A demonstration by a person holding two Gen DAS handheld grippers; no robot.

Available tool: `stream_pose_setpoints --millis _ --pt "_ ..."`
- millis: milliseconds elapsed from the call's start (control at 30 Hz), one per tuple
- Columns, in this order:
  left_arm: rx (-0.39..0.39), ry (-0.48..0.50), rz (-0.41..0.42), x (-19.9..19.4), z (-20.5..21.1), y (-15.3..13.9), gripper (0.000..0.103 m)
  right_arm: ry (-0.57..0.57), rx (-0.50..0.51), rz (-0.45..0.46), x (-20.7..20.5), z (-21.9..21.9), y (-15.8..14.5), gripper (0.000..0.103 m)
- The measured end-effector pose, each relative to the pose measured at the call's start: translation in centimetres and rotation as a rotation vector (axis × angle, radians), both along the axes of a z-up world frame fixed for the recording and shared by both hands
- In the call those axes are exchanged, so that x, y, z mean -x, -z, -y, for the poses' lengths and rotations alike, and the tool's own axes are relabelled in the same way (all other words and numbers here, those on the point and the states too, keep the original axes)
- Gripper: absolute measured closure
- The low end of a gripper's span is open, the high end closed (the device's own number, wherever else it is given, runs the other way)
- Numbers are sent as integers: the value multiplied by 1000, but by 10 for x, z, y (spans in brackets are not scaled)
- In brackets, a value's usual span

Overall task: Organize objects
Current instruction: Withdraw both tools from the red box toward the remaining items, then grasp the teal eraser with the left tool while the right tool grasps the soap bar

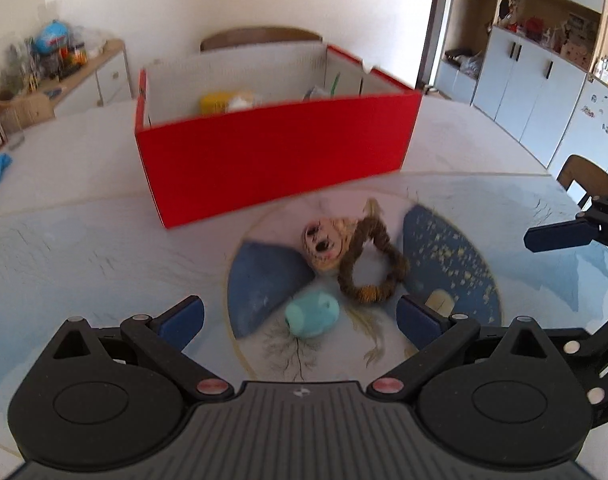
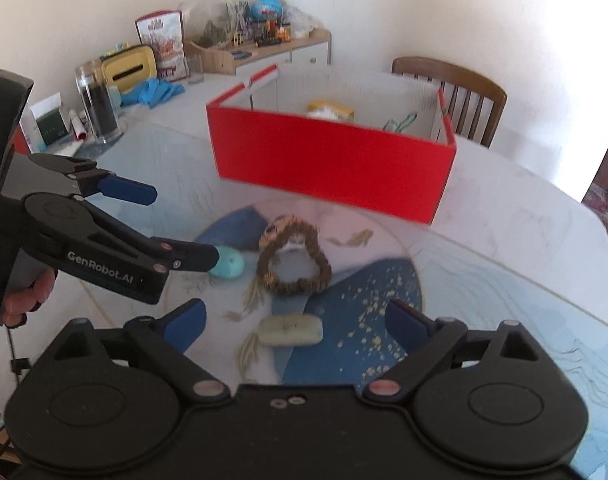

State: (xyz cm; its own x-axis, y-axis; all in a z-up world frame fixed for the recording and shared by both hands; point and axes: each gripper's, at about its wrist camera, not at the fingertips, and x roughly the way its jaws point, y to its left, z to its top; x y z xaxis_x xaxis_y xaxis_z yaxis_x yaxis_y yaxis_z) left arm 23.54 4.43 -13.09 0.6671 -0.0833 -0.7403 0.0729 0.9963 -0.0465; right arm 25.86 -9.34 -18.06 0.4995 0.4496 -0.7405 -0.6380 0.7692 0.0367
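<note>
I have both grippers wide and empty: left gripper over the teal toy, right gripper over the pale block, near the red box.

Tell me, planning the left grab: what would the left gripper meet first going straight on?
Probably the teal toy, lying between the open left gripper fingers; depth is unclear.

Table bears red box, teal toy, wreath, cream block
</note>
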Motion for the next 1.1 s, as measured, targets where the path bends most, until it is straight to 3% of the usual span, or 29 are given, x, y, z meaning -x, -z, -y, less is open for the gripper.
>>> stream_pose_setpoints --millis 433,667,800,967,1100 --pt "-3 -47 -19 -12 0 35 0 20 58 -76 -13 -13 47 24" --pt "6 -58 -9 -16 1 40 2 22 56 -95 -19 -17 55 31" --pt "-3 -65 -7 -18 3 42 11 26 52 -91 -20 -20 56 37" --pt "7 -54 -13 -19 4 41 33 23 56 -82 -21 -23 55 44" --pt "14 -47 -9 -19 5 41 39 23 57 -78 -21 -25 55 48"
